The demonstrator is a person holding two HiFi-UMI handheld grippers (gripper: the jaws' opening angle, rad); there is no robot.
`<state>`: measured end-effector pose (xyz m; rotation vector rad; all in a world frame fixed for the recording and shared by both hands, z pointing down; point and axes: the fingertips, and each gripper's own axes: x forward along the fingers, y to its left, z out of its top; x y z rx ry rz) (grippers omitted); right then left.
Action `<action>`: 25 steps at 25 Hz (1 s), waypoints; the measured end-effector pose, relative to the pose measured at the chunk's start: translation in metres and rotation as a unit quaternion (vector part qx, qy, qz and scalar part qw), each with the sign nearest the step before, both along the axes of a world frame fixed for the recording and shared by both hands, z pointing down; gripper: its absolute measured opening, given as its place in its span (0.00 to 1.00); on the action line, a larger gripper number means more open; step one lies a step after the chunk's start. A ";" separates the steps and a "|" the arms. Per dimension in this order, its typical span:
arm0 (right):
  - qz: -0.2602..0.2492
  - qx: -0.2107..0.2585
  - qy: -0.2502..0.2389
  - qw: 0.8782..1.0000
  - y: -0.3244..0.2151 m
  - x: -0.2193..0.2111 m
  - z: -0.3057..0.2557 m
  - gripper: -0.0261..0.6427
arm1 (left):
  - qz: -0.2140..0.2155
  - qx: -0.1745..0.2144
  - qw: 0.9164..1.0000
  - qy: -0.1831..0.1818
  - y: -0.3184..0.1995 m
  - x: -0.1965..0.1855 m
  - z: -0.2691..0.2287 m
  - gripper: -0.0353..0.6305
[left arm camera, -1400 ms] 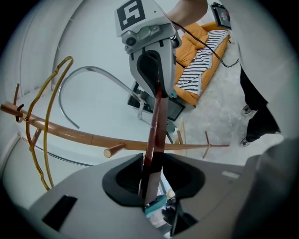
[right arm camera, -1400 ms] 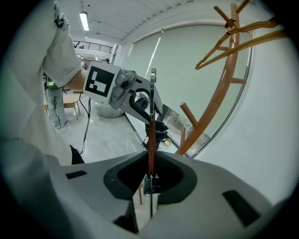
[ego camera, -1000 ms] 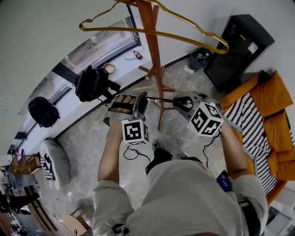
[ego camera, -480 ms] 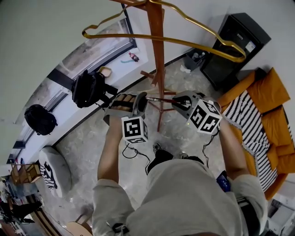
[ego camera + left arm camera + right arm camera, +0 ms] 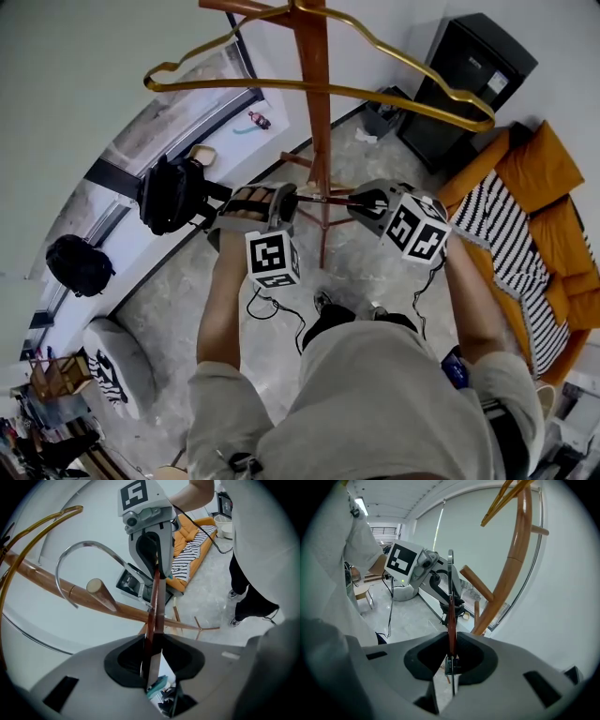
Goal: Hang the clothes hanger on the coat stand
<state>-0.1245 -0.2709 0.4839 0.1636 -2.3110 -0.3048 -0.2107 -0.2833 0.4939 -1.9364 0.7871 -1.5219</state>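
Marbled floor (image 5: 178, 272) carries the coat stand (image 5: 317, 131) and a pale pouf (image 5: 117, 364).

Gold hanger (image 5: 234, 83) atop coat stand (image 5: 321, 150)

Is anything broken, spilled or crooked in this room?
Nothing looks broken or spilled. A gold hanger hangs on the coat stand. The left gripper and right gripper both clamp a brown hanger, not hung yet.

Shirt (image 5: 375, 403): pale grey, short-sleeved.
Trousers (image 5: 330, 323): black.
Grippers: left gripper (image 5: 284, 202) and right gripper (image 5: 367, 201), grey housings.
Marker cubes (image 5: 272, 260): white, black squares.
Cable (image 5: 253, 305): black, thin.
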 end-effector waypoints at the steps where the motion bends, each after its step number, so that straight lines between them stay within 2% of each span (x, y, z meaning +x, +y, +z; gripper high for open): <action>1: 0.002 -0.001 -0.001 1.000 -0.001 0.000 -0.001 0.12 | 0.004 -0.001 1.000 0.000 -0.002 0.000 -0.001 0.23; 7: 0.008 -0.011 0.000 1.000 -0.006 -0.002 -0.007 0.12 | 0.019 -0.007 1.000 -0.005 -0.006 -0.001 -0.006 0.22; 14: 0.014 -0.047 -0.014 0.999 -0.006 -0.005 -0.003 0.12 | 0.032 -0.028 0.999 -0.015 -0.009 -0.002 -0.003 0.22; 25: 0.029 -0.051 -0.012 0.998 -0.018 -0.011 0.016 0.12 | 0.036 -0.027 0.999 -0.018 -0.023 -0.007 0.015 0.22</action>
